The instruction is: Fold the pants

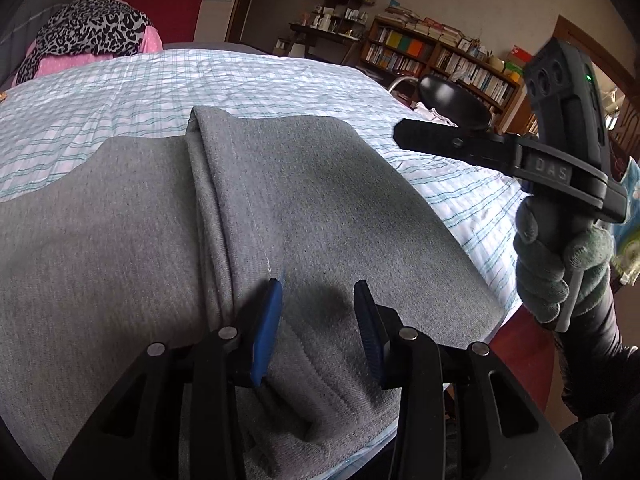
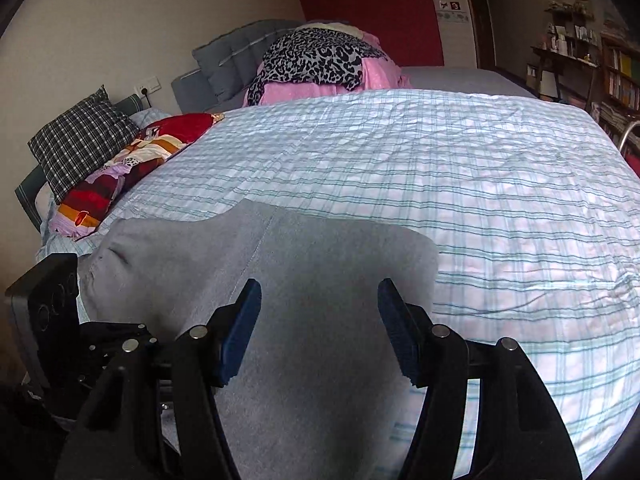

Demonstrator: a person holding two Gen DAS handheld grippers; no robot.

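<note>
Grey pants (image 1: 280, 200) lie folded on the bed, one layer lapped over another along a thick seam. My left gripper (image 1: 318, 292) is open just above the pants near the bed's front edge, jaws apart and empty. The right gripper (image 1: 404, 132) shows in the left wrist view at the right, held in a gloved hand above the bed's right side. In the right wrist view the pants (image 2: 320, 272) fill the lower middle, and my right gripper (image 2: 318, 292) is open above them, holding nothing.
A blue-striped white bedspread (image 2: 480, 180) covers the bed. A leopard-print and pink pile (image 2: 320, 64) lies at the far end, with a checked pillow (image 2: 80, 136) and a striped blanket (image 2: 132, 164) at the left. Bookshelves (image 1: 440, 56) stand beyond the bed.
</note>
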